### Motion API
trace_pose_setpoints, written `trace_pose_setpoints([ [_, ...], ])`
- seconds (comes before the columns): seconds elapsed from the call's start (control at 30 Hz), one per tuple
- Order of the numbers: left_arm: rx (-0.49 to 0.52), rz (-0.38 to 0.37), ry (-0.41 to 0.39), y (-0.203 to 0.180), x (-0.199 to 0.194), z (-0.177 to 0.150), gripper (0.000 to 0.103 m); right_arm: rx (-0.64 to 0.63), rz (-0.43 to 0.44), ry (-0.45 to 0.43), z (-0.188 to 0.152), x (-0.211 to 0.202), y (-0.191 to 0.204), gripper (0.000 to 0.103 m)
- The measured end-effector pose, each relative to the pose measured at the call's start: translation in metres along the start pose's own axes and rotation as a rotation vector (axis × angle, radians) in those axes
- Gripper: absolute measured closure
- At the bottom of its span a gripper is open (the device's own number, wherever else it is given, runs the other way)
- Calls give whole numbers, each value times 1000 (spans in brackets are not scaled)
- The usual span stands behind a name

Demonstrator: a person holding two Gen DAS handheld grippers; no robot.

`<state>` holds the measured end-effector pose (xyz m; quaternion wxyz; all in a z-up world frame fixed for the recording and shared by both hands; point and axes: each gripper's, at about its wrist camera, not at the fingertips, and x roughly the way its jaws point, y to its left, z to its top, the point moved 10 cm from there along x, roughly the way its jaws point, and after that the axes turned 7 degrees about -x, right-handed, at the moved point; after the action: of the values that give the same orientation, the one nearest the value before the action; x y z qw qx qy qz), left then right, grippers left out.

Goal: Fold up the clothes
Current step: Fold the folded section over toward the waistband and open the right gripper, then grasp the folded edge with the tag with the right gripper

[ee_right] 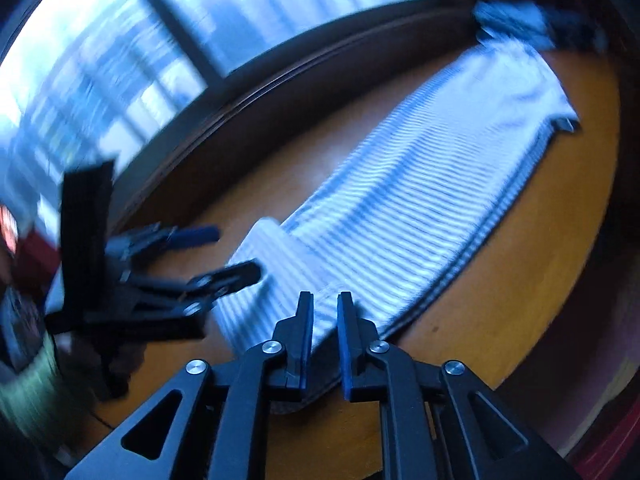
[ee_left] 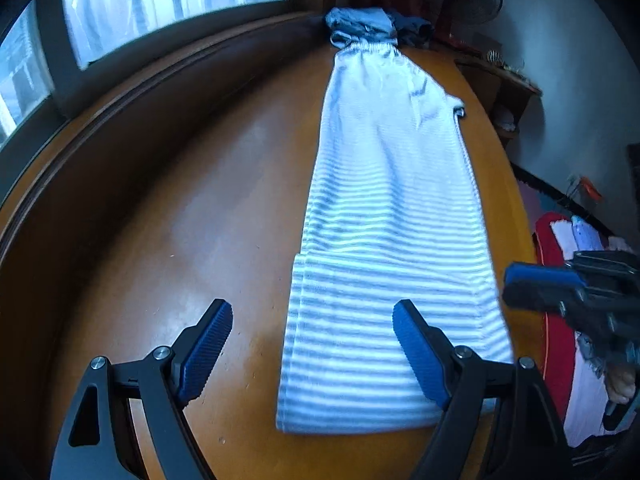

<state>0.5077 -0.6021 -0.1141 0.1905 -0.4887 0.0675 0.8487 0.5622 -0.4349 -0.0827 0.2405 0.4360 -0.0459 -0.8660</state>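
Counted one striped garment [ee_left: 384,264], laid lengthwise along the wooden table [ee_left: 192,216]; two grippers. Left gripper [ee_left: 312,354] spread wide above its near hem. Right gripper [ee_right: 324,344] narrowed to a slit, pinching nothing. Blurred clothes pile [ee_left: 372,24] beyond, partly hidden.

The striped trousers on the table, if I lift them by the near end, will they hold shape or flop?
Probably flop: the striped trousers lie flat and thin, with soft creases near the waistband. Likely light. The far end may drag along the smooth wooden table.
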Motion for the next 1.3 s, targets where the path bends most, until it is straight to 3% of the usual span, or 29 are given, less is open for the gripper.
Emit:
trace_pose_setpoints([
  [0.17, -8, -12, 18, 0, 10, -6, 20, -79, -55, 87, -16, 31, 7, 80],
  [0.33, -29, -28, 26, 5, 7, -10, 19, -50, -28, 90, -14, 30, 1, 80],
  [0.43, 34, -8, 4, 7, -9, -17, 21, -32, -61, 97, -15, 20, -3, 74],
  [0.6, 164, -22, -10, 6, -31, -43, 21, -88, -54, 103, -34, -6, 15, 56],
  [0.7, 227, -32, -25, 3, -34, -56, 20, -151, -56, 129, -50, -11, 30, 55],
  [0.87, 248, -74, 8, 1, -21, -65, 20, -200, -57, 156, -64, 6, 48, 55],
  [1.3, 269, -115, 21, 6, -17, -65, 20, -257, -167, 104, -66, 8, 47, 55],
])
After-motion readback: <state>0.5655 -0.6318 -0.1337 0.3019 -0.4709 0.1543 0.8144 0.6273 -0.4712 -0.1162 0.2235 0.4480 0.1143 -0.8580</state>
